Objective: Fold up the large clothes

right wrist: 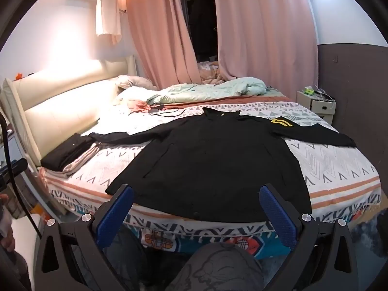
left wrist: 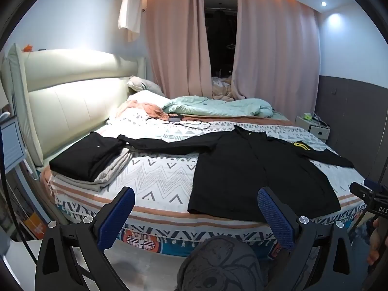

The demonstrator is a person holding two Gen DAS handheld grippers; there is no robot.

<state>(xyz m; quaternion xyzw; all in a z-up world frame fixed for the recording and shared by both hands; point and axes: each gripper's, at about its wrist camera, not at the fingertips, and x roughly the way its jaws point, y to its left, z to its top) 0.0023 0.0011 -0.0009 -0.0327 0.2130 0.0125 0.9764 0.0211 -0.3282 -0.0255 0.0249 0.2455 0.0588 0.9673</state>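
A large black long-sleeved shirt (left wrist: 254,169) lies spread flat on the patterned bed, sleeves out to both sides, with a yellow mark on its right shoulder (left wrist: 299,144). It also shows in the right wrist view (right wrist: 213,160). My left gripper (left wrist: 196,202) is open and empty, held off the bed's near edge, left of the shirt's hem. My right gripper (right wrist: 196,198) is open and empty, facing the middle of the hem from just off the bed's edge. A stack of folded clothes (left wrist: 89,160), black on top of beige, sits at the bed's left end (right wrist: 68,152).
A rumpled mint duvet (left wrist: 218,106) and pillows lie at the far side, with a black charger and cable (left wrist: 177,120) near them. A padded headboard (left wrist: 72,92) runs along the left. A nightstand (right wrist: 317,104) stands at the right. My knee (left wrist: 218,264) is below the grippers.
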